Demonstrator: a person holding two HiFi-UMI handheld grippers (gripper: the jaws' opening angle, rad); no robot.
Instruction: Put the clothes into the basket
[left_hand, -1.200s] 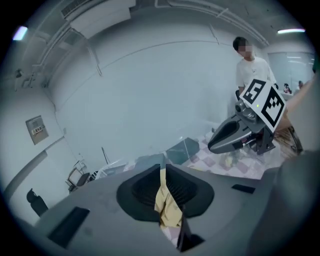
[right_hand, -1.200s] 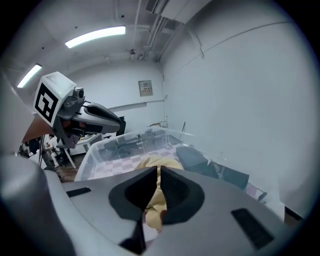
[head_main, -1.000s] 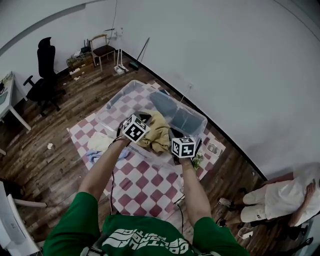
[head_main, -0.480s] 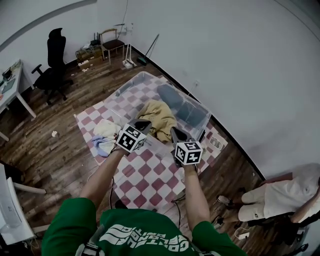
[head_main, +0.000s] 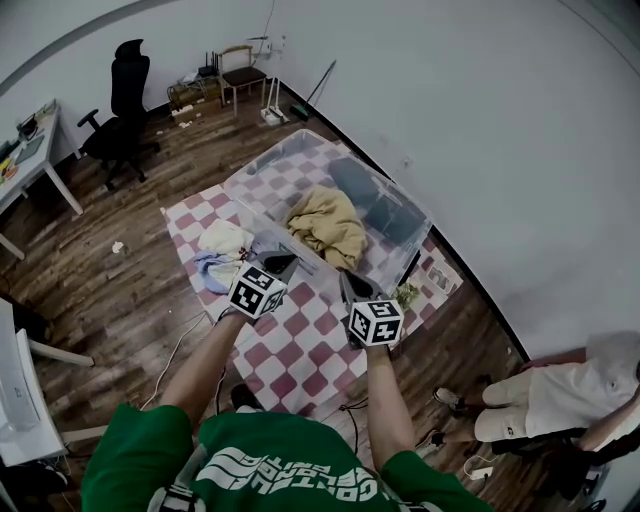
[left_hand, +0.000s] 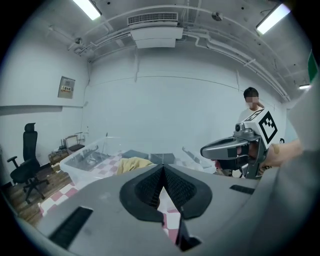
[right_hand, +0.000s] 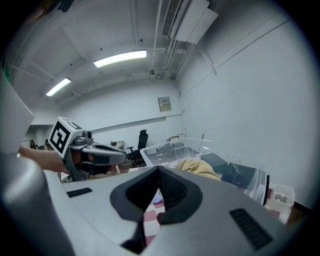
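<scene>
A clear plastic bin stands on the checkered mat and holds a tan garment; something dark lies at the bin's right end. White and blue clothes sit on the mat left of the bin. My left gripper and right gripper hover side by side just short of the bin's near wall, both shut and empty. In the left gripper view the left gripper points at the tan garment. In the right gripper view the tan garment lies beyond the right gripper.
The red and white checkered mat covers a wooden floor. An office chair and a desk stand at the left, and a small chair stands by the far wall. A person is at the lower right. The white wall runs close behind the bin.
Both grippers have drawn back from the bin towards me. The tan garment, which hung between them over the bin's near edge, now lies inside the bin.
</scene>
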